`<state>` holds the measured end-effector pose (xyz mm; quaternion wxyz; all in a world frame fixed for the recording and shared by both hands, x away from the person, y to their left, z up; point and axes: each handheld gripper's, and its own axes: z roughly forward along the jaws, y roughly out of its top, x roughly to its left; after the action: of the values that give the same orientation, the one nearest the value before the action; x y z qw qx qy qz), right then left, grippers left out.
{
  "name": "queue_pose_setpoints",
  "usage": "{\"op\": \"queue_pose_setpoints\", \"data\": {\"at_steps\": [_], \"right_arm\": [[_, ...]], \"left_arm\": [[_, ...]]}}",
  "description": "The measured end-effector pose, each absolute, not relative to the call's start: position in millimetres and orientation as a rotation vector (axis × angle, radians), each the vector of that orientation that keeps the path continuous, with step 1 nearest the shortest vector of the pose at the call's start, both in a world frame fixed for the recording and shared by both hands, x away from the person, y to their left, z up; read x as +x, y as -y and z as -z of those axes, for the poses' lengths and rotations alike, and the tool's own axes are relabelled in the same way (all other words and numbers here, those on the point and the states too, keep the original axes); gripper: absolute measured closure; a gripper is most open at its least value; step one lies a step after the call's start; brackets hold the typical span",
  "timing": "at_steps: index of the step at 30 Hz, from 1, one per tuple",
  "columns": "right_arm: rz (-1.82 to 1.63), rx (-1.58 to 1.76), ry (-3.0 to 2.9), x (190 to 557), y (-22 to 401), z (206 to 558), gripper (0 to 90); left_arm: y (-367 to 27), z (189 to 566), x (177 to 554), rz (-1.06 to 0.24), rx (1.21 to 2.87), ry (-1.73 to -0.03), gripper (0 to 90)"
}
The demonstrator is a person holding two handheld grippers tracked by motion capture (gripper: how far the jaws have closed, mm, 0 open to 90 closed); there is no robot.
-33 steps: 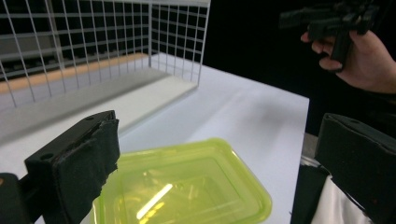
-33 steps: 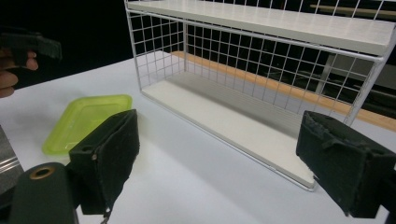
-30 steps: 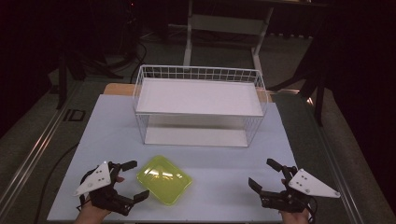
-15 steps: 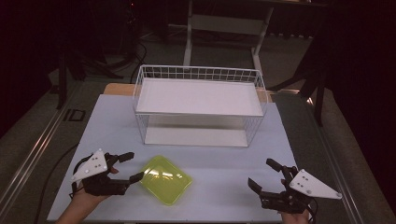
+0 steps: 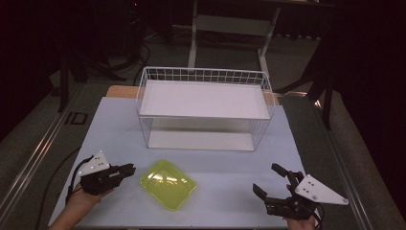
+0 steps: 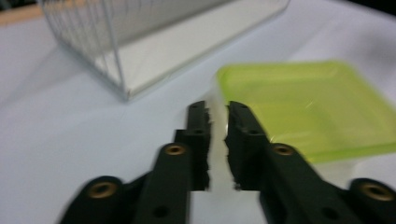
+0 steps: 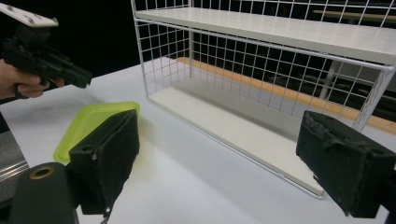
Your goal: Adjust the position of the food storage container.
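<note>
A translucent yellow-green plastic tray (image 5: 168, 184) lies flat on the white table near the front, left of centre. My left gripper (image 5: 129, 168) sits just left of it, jaws drawn together with only a thin slit between them and nothing held. In the left gripper view the tips (image 6: 217, 109) point at the tray's near corner (image 6: 308, 107), a short way off it. My right gripper (image 5: 268, 178) rests at the front right, open and empty. Between its pads (image 7: 109, 154) the right gripper view shows the tray (image 7: 88, 123) and the left gripper (image 7: 46, 60) beyond.
A white wire basket rack (image 5: 203, 108) with an upper shelf and a lower floor stands behind the tray at mid table. The table's white sheet (image 5: 225, 167) ends close behind both hands. Dark floor and stand legs (image 5: 230, 28) lie past the far edge.
The left gripper has gone from open to shut and has shifted left and back, away from the tray's edge. The right gripper has stayed put.
</note>
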<state>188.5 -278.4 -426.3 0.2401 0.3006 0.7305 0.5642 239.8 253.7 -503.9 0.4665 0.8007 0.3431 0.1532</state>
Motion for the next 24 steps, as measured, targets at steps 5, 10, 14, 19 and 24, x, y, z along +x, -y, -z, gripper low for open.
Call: {"op": "queue_pose_setpoints", "data": {"at_steps": [5,10,14,19,24], "right_arm": [[-1.549,0.826,-1.996,188.3,278.3,426.5,13.3],[-1.551,0.826,-2.002,188.8,277.4,427.2,13.4],[-1.555,0.83,-2.001,188.8,277.9,427.3,13.4],[-1.563,0.841,-2.001,189.8,279.0,427.8,13.3],[-1.56,0.837,-1.999,189.7,279.4,427.6,13.4]], "left_arm": [[-252.1,516.6,241.7,-0.383,2.085,-0.859,90.0],[-249.3,526.9,246.9,-0.343,2.137,-0.896,90.0],[-243.5,530.5,248.1,-0.296,2.149,-0.869,90.0],[-231.5,532.4,246.4,-0.248,2.186,-0.824,90.0],[-223.5,532.3,244.9,-0.223,2.196,-0.793,90.0]]}}
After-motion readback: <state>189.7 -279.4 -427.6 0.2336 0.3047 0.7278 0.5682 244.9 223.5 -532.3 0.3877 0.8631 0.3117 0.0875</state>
